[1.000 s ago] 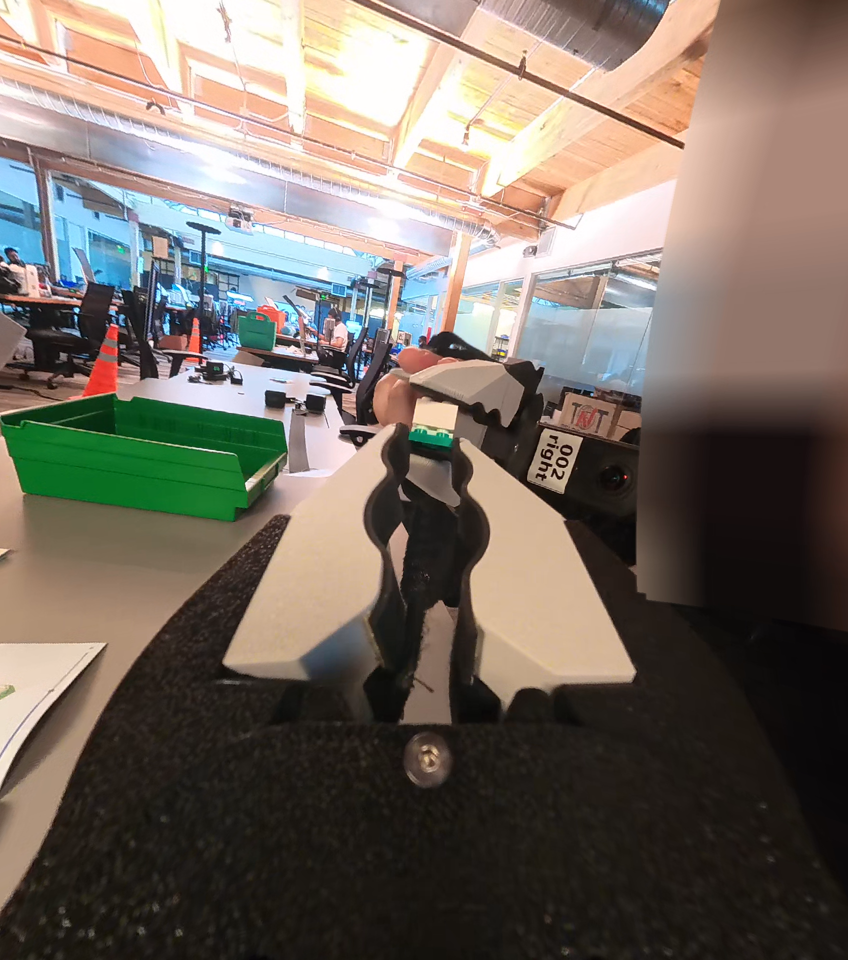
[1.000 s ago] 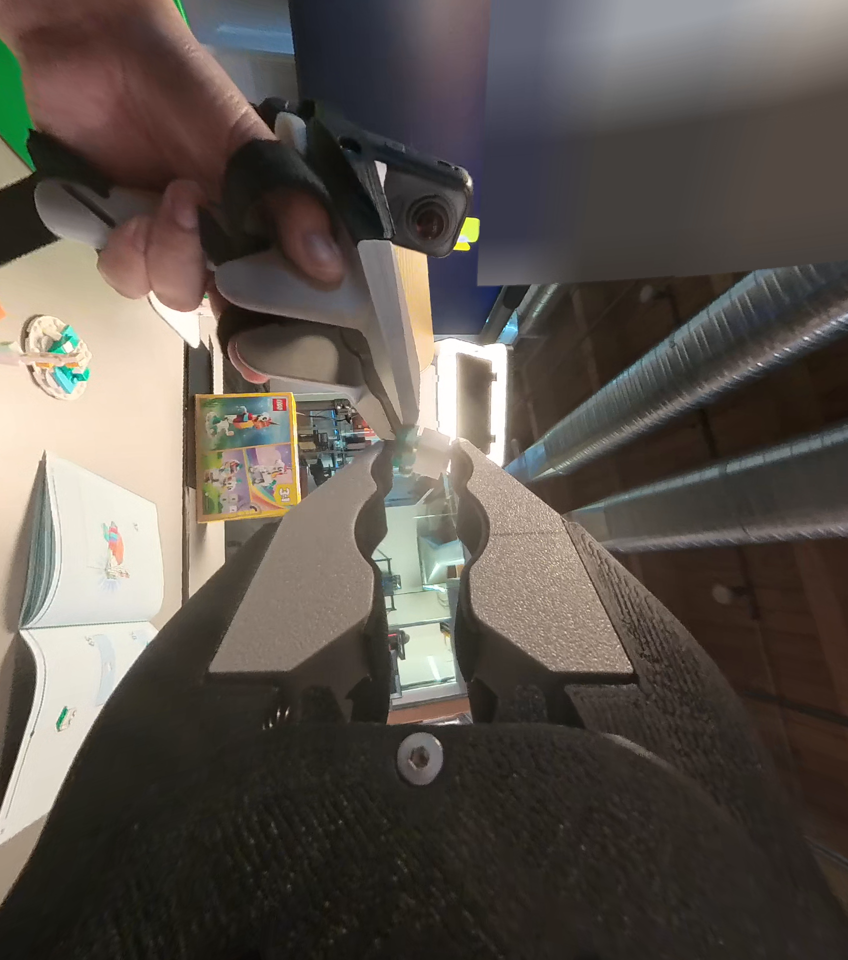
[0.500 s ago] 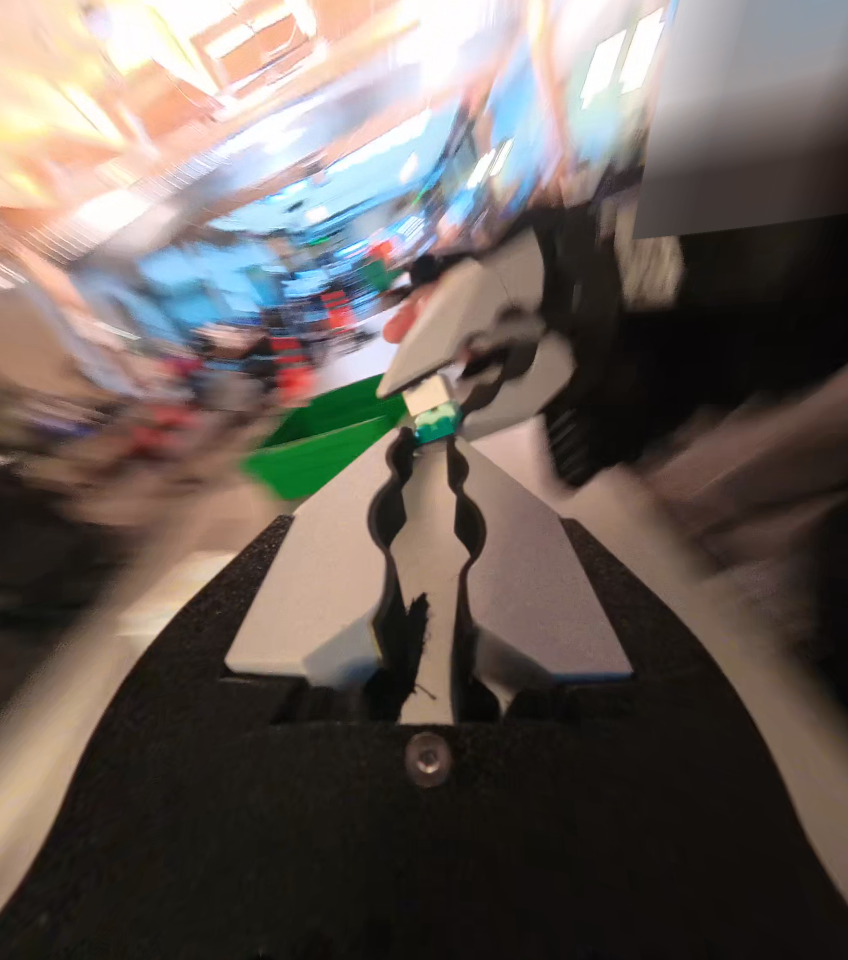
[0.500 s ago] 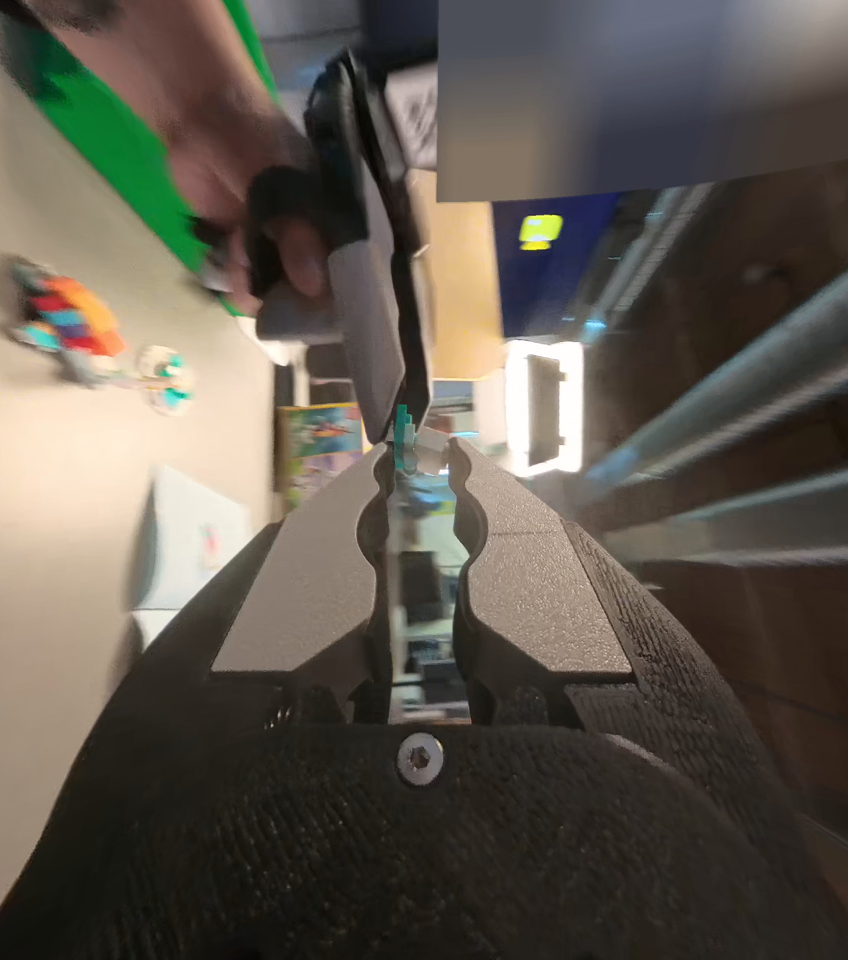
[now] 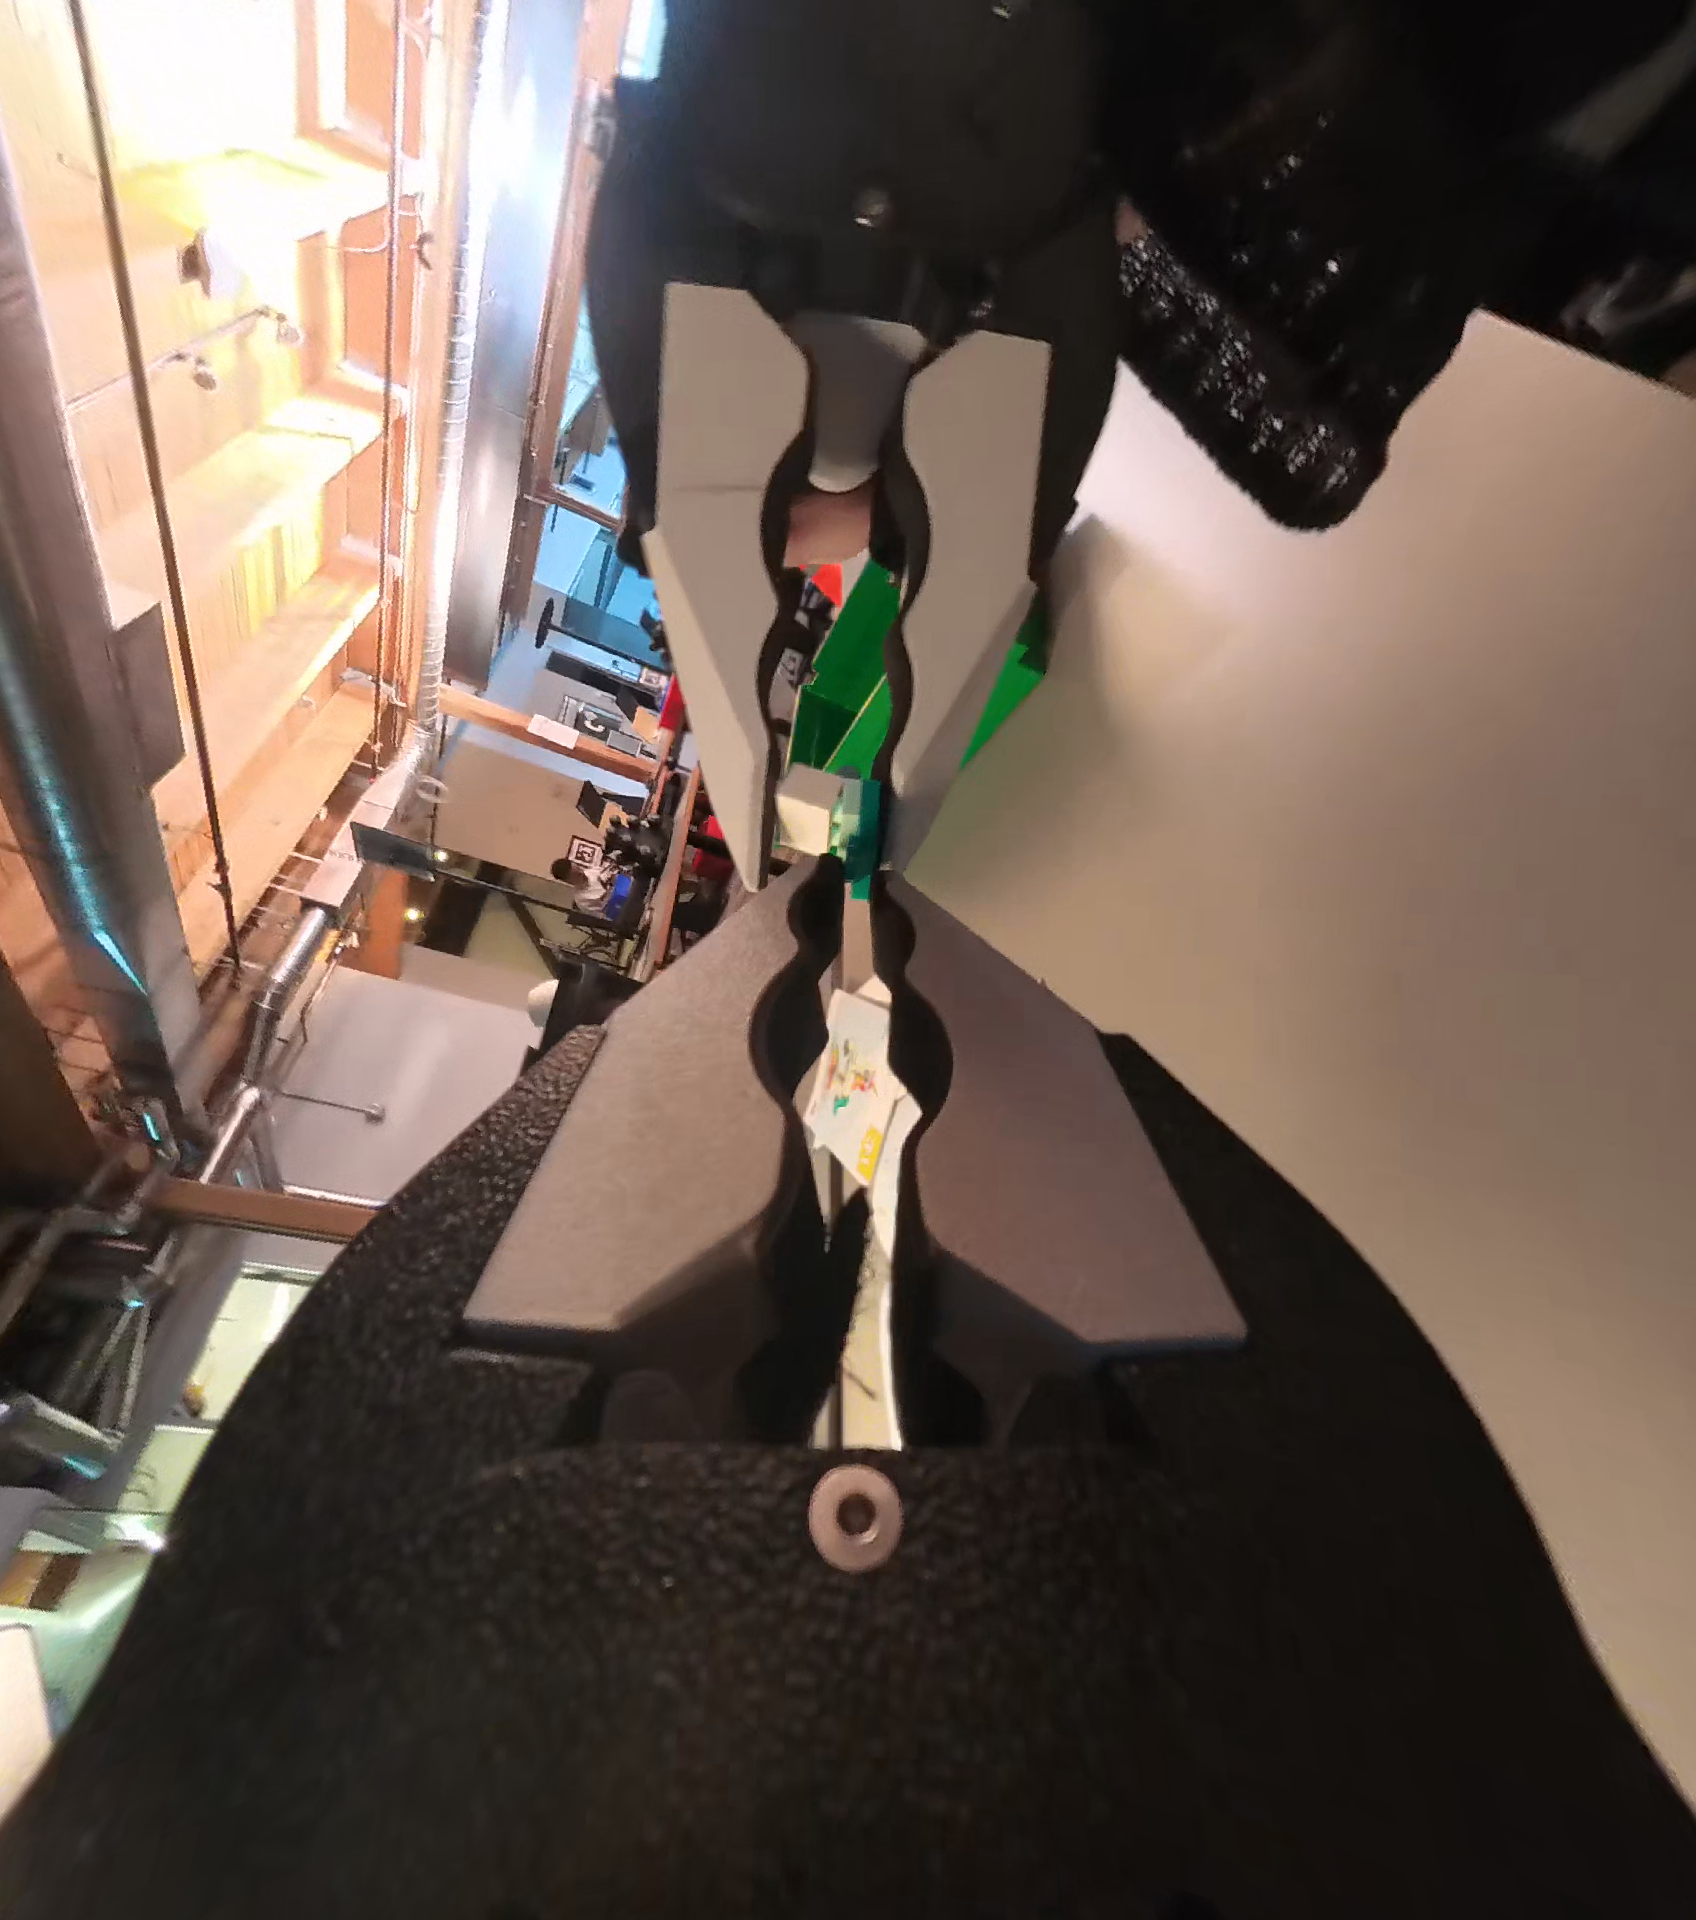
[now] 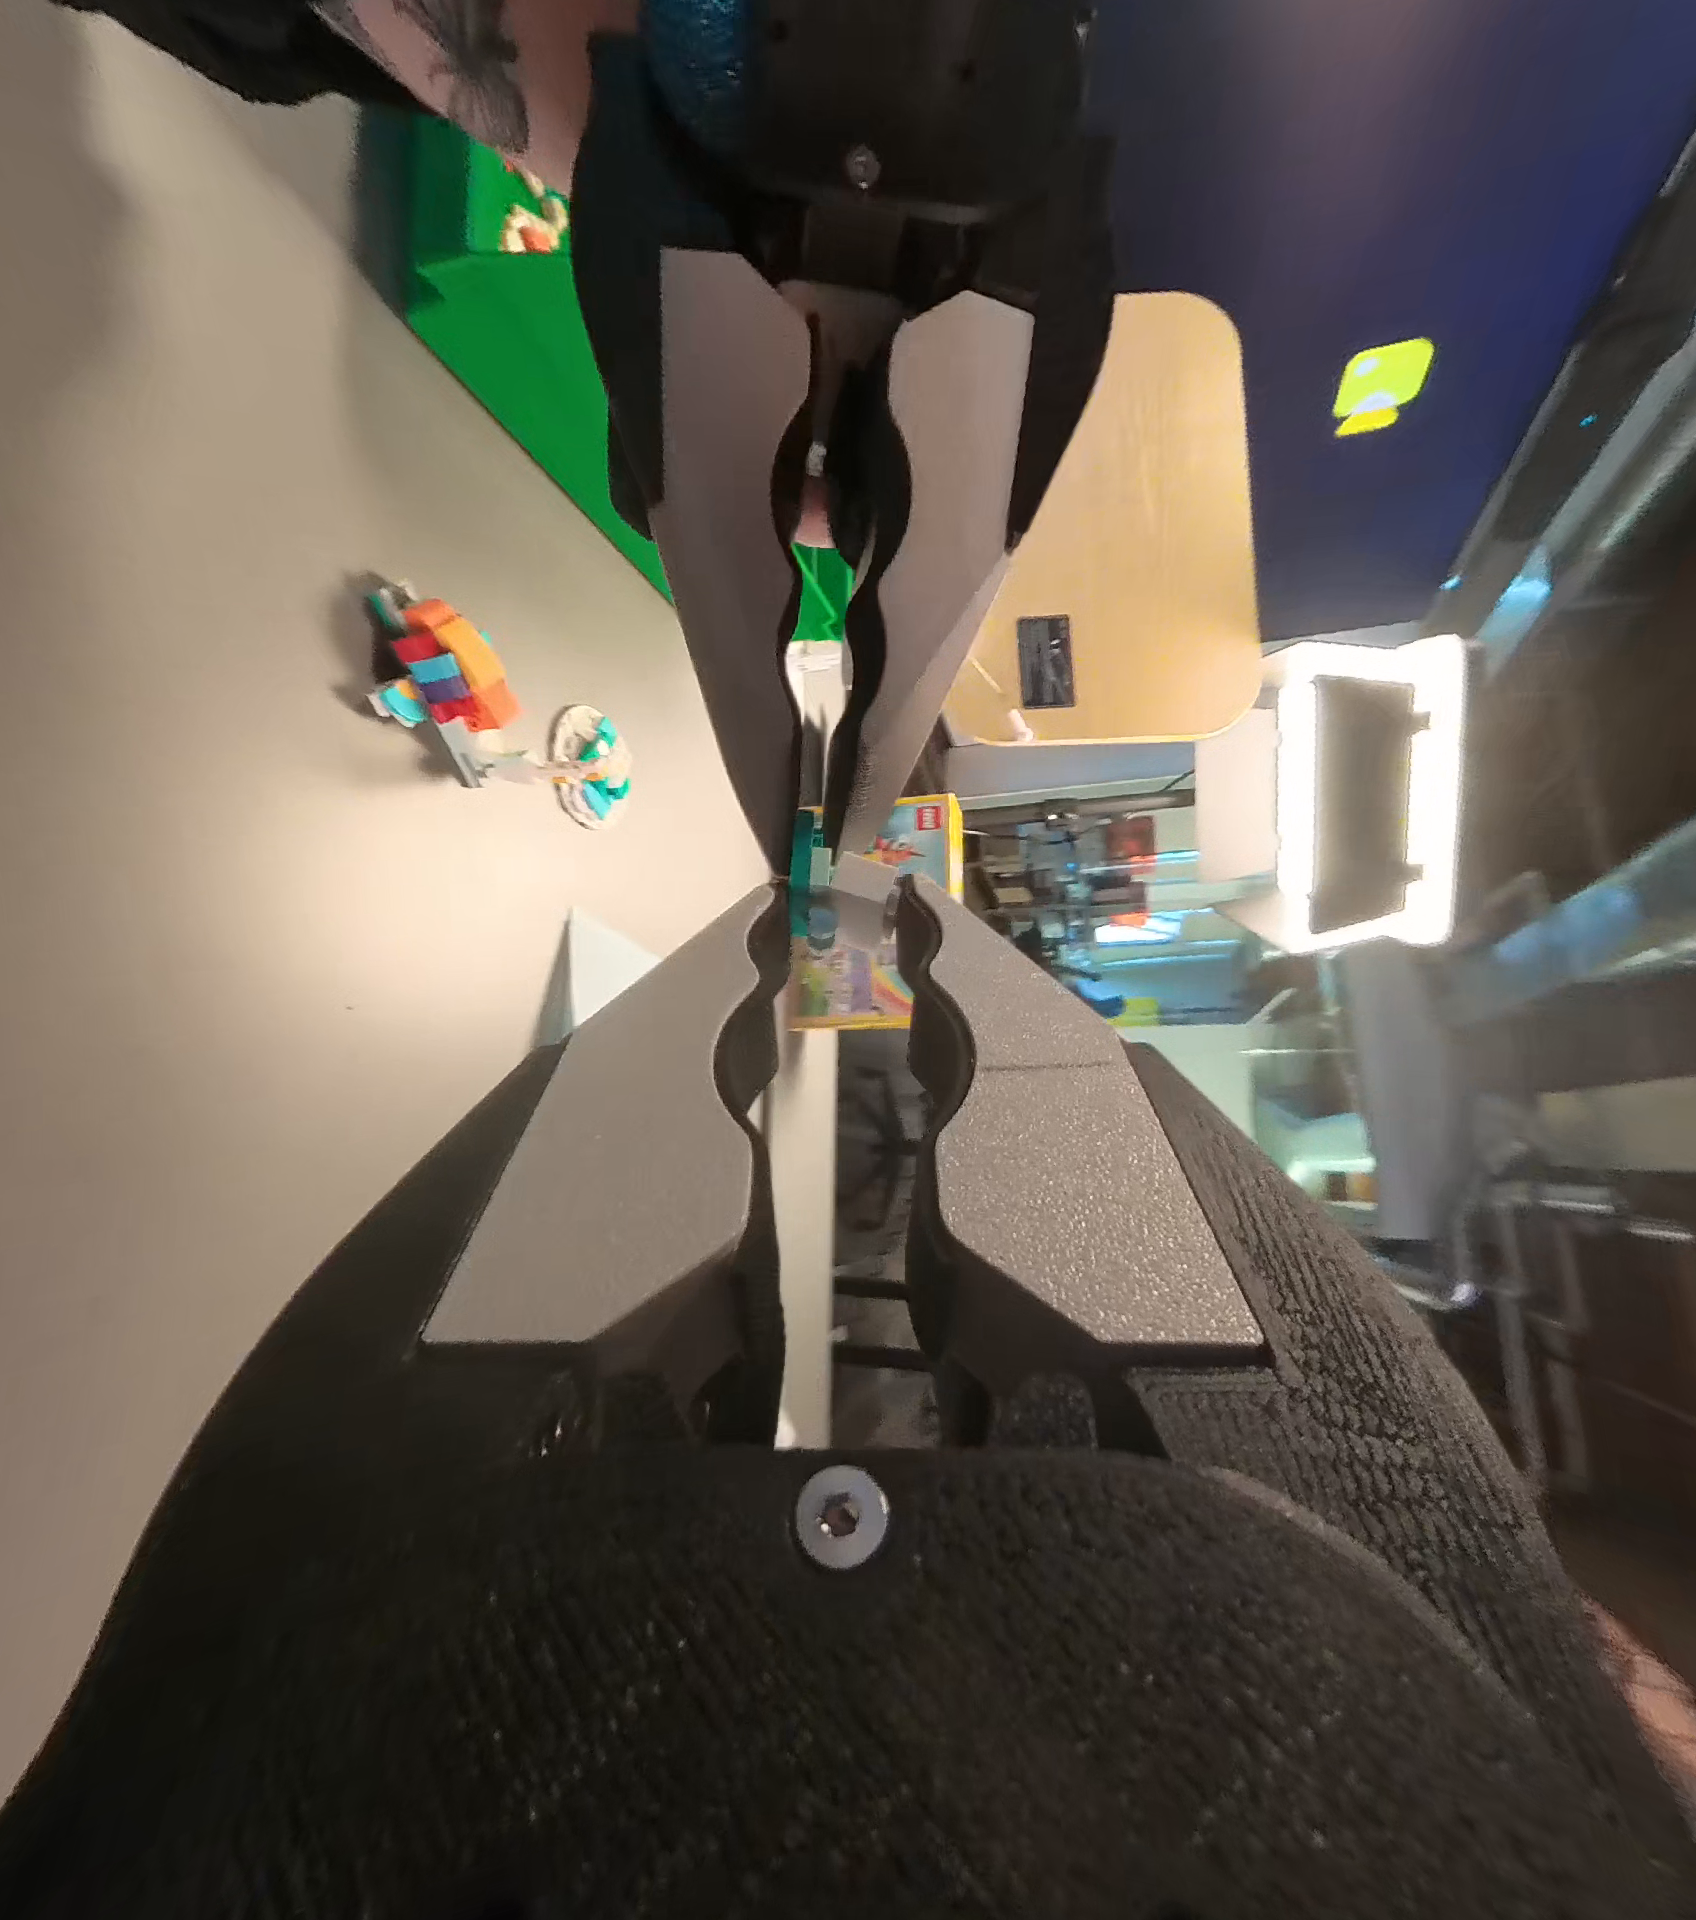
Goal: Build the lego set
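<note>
The small lego piece made of a pale grey brick joined to a teal brick (image 5: 828, 816) was held in the air, clear of the pale grey table (image 5: 1395, 935), with the 2 tools meeting tip to tip around it. The right tool (image 6: 839, 899) was closed to a narrow gap with the grey and teal bricks between its tips. The left tool (image 5: 854, 888) came at it from the opposite side, its jaws nearly together and pinching the teal end. Whether the left tips also touched the grey brick could not be told.

The lego piece looked very light, stiff and smooth-sided, so it would probably slip or twist if pinched on a corner. The flat opposite faces seemed the best place to hold it, with any pressing force kept in line with the studs. A joint between 2 such small bricks could pop apart under a sideways pull.

On the table, a partly built multicoloured lego model with a round white base (image 6: 470, 675) lay just beside a green plastic bin (image 6: 511, 343), well apart from both tools. A yellow cardboard lego box (image 6: 927, 831) and a white instruction booklet (image 6: 605, 966) lay farther along the table.
</note>
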Demonstrator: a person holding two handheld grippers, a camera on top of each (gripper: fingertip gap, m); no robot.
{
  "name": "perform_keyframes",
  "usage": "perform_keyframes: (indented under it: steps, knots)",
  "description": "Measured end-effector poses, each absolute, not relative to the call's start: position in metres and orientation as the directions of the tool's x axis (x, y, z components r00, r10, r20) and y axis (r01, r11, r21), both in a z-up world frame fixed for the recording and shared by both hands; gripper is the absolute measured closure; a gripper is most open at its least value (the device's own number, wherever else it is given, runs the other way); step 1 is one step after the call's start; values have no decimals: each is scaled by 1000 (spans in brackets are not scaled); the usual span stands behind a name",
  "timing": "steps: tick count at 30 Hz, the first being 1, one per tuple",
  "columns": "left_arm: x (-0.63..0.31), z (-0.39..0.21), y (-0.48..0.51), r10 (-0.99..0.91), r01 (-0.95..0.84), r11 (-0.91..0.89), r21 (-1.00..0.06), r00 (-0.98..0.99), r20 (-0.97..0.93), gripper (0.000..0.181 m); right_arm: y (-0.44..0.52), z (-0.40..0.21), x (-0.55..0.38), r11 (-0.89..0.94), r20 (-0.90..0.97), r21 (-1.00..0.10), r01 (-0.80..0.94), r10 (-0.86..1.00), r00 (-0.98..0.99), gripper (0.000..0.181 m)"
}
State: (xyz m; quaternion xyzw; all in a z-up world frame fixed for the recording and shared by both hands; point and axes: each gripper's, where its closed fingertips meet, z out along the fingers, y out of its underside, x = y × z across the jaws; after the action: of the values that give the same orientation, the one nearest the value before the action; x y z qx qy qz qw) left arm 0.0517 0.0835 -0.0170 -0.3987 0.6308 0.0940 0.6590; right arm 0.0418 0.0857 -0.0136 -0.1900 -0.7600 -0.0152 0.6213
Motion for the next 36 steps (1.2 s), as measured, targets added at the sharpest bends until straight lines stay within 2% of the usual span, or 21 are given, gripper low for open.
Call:
perform_keyframes:
  steps: [2, 6, 21, 27, 31, 36]
  knots:
    - [52, -19, 85, -386, -645, 648, -405, 181, -905, 179, 87, -15, 42, 920, 946, -222, 323, 284, -158, 164]
    - [53, -17, 88, -379, -660, 628, -412, 203, -903, 180, 91, -13, 43, 917, 961, -172, 359, 236, -143, 164]
    - [58, -29, 90, -324, -748, 595, -294, 112, -940, 180, 94, -27, 49, 889, 950, 142, 435, 0, -311, 163]
    - [56, -24, 89, -351, -710, 605, -359, 167, -921, 180, 94, -20, 47, 899, 977, -6, 438, 99, -190, 164]
    - [56, -27, 93, -389, -686, 601, -410, 197, -900, 180, 98, -22, 48, 891, 969, -173, 421, 229, -87, 165]
    - [56, -43, 106, -372, -719, 587, -373, 170, -913, 180, 109, -39, 48, 888, 965, -215, 406, 257, -53, 164]
